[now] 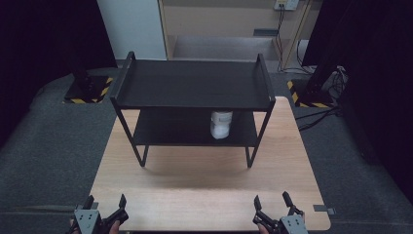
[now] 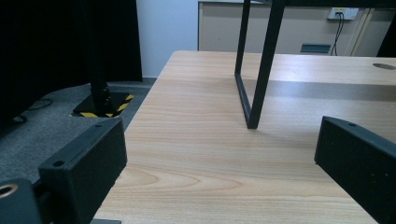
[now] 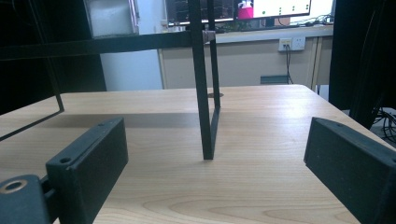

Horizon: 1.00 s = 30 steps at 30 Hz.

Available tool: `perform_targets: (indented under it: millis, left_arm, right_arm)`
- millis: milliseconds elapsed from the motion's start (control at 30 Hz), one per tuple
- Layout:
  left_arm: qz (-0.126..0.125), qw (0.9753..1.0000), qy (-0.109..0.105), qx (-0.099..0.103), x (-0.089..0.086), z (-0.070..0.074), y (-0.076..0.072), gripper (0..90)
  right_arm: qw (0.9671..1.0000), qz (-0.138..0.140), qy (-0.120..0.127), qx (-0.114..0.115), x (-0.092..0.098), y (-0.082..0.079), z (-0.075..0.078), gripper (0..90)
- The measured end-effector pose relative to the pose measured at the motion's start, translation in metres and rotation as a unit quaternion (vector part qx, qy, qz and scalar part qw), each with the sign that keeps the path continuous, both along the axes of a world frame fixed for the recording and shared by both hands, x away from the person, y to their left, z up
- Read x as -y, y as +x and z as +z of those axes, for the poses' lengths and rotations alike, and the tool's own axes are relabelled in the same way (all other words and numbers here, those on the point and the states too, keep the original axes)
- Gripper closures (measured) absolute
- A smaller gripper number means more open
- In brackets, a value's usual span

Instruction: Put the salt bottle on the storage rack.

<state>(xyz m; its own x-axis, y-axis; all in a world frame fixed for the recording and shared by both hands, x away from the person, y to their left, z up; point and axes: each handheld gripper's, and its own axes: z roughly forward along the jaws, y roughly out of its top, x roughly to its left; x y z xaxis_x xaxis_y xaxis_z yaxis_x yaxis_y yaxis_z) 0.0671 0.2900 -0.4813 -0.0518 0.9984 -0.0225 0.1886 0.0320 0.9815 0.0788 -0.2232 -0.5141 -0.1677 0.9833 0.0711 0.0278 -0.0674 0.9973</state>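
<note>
A black two-level metal shelf (image 1: pixel 192 83) stands on the far half of the wooden table (image 1: pixel 204 190). On its lower level, right of centre, sits a white jar (image 1: pixel 221 124), partly hidden by the top level. My left gripper (image 1: pixel 105 201) rests at the table's front left edge, open, nothing between its jaws. My right gripper (image 1: pixel 272 201) is at the front right edge, also open and empty. In the left gripper view the shelf's front left leg (image 2: pixel 261 70) rises ahead. In the right gripper view the shelf's front right leg (image 3: pixel 201 88) stands ahead, with the white jar (image 3: pixel 111 16) up at the left.
Grey carpet surrounds the table. Black stand bases with yellow-black tape sit at the back left (image 1: pixel 87 90) and back right (image 1: pixel 311 92). Cables (image 1: pixel 321 114) trail on the floor at the right. A small grey tab (image 1: pixel 324 209) lies at the table's front right corner.
</note>
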Motion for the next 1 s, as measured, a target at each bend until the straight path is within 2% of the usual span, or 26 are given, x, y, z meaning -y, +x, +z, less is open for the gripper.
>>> perform_targets:
  millis: [200,300,667,1000]
  left_arm:
    - [-0.003,1.0,0.0,0.001,-0.0004,0.0016,-0.0008,1.3]
    - [-0.008,0.9999,-0.014,-0.003,-0.0029,0.0023,0.0002,1.4]
    - [-0.007,0.9999,-0.011,-0.008,-0.0012,0.0021,0.0,1.7]
    - [-0.01,0.9999,-0.011,-0.003,0.0006,0.0027,-0.0018,1.7]
  right_arm:
    - [1.0,0.005,0.0,-0.003,0.0005,-0.0006,-0.0013,6.5]
    - [1.0,0.005,0.001,-0.004,-0.0004,-0.001,-0.0018,6.7]
    - [0.9999,0.006,0.006,-0.007,0.0008,-0.0018,-0.0036,6.8]
    - [0.9999,0.01,0.003,-0.008,-0.0006,-0.0029,-0.0024,6.2]
